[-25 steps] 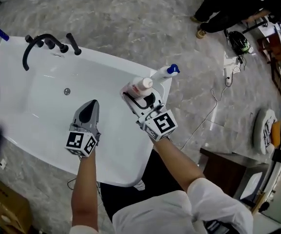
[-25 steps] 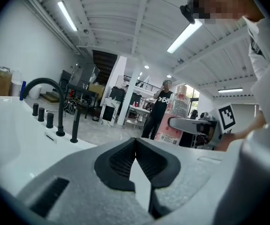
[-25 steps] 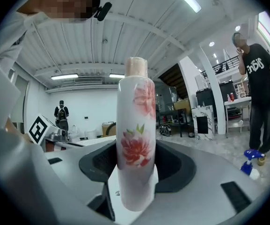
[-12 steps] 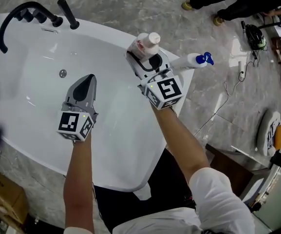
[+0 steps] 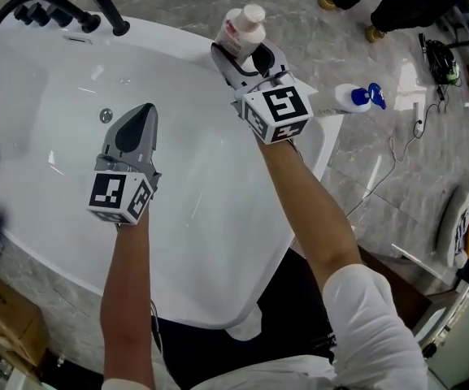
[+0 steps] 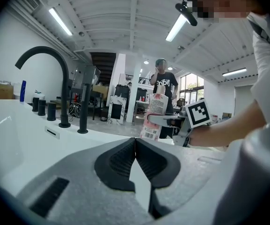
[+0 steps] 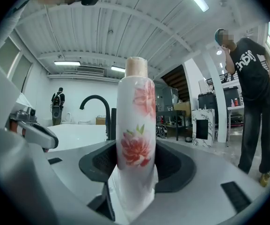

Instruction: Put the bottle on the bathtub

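Observation:
A white bottle (image 5: 241,31) with red flowers and a pale cap stands upright between the jaws of my right gripper (image 5: 246,51), which is shut on it. In the head view it is over the far rim of the white bathtub (image 5: 177,35); whether its base touches the rim is hidden. The right gripper view shows the bottle (image 7: 135,139) pinched by both pads. The left gripper view shows the same bottle (image 6: 154,114) held beyond the rim. My left gripper (image 5: 134,128) hangs over the tub's basin, shut with nothing in it.
A black curved faucet (image 5: 23,6) and a black handle (image 5: 106,6) stand at the tub's far left end. A white spray bottle with a blue nozzle (image 5: 358,97) lies at the tub's right rim. A person stands on the marble floor (image 5: 372,169) beyond.
My right gripper has carried the bottle farther away, from the tub's right rim toward its far rim. The left gripper stayed over the basin, still shut.

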Motion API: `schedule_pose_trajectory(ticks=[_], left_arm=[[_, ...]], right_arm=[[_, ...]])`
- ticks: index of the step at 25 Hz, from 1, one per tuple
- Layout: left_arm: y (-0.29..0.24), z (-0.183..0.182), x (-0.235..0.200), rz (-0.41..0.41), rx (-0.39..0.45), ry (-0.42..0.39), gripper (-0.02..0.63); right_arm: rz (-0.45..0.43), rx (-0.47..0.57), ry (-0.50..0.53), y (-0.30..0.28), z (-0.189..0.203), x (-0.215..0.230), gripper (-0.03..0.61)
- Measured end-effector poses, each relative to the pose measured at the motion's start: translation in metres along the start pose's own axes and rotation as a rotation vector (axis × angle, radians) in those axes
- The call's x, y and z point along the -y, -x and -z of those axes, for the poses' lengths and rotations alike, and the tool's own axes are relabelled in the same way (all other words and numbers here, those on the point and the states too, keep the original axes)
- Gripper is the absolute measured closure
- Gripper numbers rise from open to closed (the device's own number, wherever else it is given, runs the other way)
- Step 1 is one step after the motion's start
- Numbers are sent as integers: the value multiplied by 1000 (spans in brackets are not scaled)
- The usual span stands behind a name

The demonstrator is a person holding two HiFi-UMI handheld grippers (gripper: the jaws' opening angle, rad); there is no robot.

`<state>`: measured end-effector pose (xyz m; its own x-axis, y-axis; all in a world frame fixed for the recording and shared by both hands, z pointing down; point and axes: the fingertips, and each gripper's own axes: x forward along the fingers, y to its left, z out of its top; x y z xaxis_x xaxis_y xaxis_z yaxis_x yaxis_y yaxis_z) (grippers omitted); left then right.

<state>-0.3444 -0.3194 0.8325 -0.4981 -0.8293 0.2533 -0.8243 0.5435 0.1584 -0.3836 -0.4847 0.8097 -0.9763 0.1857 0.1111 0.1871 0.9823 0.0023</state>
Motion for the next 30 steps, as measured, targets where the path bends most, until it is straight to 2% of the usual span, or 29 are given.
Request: schedule_pose_trajectory(ticks=[8, 16, 23, 26, 30], left_arm=[[-9, -12, 6, 16, 35, -8, 597], [-5, -16, 17, 44, 26, 4, 597], [20, -30, 30, 53, 18, 22, 597], [46, -39, 42, 59, 9, 36, 597], [96, -66, 57, 66, 14, 96, 597]], right_arm=[[-12, -26, 24, -14, 14, -1, 350], [12, -34, -17, -17, 16, 1, 350], [81, -109, -40, 31, 22, -14, 347], [103, -120, -64, 68, 3, -34, 350], [124, -94, -91, 122, -58, -76, 401]])
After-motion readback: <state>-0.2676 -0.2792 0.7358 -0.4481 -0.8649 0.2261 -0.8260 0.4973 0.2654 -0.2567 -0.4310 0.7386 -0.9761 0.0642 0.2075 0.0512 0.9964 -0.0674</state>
